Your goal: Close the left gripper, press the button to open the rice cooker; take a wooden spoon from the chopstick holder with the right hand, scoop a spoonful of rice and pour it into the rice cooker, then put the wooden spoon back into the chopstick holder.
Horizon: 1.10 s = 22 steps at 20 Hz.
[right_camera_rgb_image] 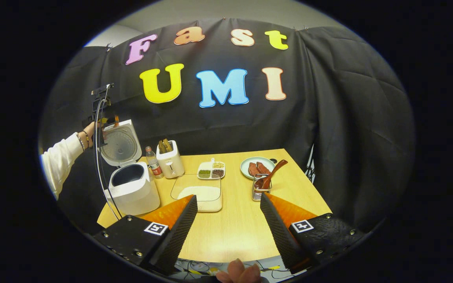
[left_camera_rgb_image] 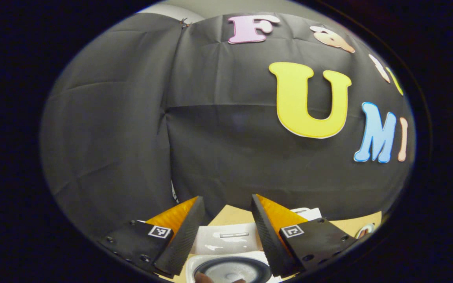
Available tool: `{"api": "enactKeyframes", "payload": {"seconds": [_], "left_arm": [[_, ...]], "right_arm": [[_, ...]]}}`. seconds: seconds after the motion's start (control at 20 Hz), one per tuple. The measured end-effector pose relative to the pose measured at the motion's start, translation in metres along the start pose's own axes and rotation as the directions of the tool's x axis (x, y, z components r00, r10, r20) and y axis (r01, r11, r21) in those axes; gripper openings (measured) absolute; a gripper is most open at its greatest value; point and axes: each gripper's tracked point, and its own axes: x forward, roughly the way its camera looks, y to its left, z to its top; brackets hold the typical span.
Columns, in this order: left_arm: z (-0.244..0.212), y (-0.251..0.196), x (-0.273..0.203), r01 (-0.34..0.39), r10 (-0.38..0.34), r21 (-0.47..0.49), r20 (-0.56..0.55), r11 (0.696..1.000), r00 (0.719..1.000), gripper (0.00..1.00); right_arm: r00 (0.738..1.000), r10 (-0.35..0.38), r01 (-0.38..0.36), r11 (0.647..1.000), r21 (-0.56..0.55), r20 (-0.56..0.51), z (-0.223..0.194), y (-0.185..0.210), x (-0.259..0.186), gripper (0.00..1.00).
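Left gripper (left_camera_rgb_image: 226, 204) held high above the open rice cooker (right_camera_rgb_image: 132, 188), jaws parted and empty; a white-sleeved arm (right_camera_rgb_image: 59, 159) reaches up beside the raised lid (right_camera_rgb_image: 118, 143). Right gripper (right_camera_rgb_image: 228, 204) hovers level over the near tabletop (right_camera_rgb_image: 234, 232) edge, jaws wide. Wooden spoon (right_camera_rgb_image: 273, 171) leans in the chopstick holder (right_camera_rgb_image: 261, 192) just ahead, right of centre.

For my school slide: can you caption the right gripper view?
Open rice cooker waits; wooden spoon stands in its holder.

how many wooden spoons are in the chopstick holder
1 that can be seen: a wooden spoon leans in the chopstick holder, bowl end up, beside the plate on the table. More utensils may be hidden inside the holder.
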Motion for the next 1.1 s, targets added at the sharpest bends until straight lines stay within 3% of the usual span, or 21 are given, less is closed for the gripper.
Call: {"api": "enactKeyframes", "payload": {"seconds": [0.25,0.65,0.85,1.1], "left_arm": [[-0.014,-0.009,-0.035,0.036,-0.037,0.01,0.037,0.999,0.999,0.87],[-0.084,-0.02,-0.095,0.077,-0.077,-0.002,0.009,0.997,0.997,0.87],[-0.156,-0.027,-0.121,0.085,-0.085,-0.002,-0.052,0.996,0.995,0.87],[-0.244,-0.033,-0.128,0.078,-0.067,0.064,-0.158,0.995,0.985,0.87]], "right_arm": [[1.0,0.025,-0.025,1.0,-0.011,-0.003,-0.001,0.005,0.001,0.98],[0.999,0.042,-0.042,0.999,0.012,-0.024,-0.01,0.001,-0.004,0.98],[0.999,0.041,-0.04,0.998,0.045,-0.034,-0.015,-0.006,-0.008,0.98],[0.998,0.041,-0.039,0.998,0.04,-0.053,-0.026,-0.009,-0.008,0.98]]}}
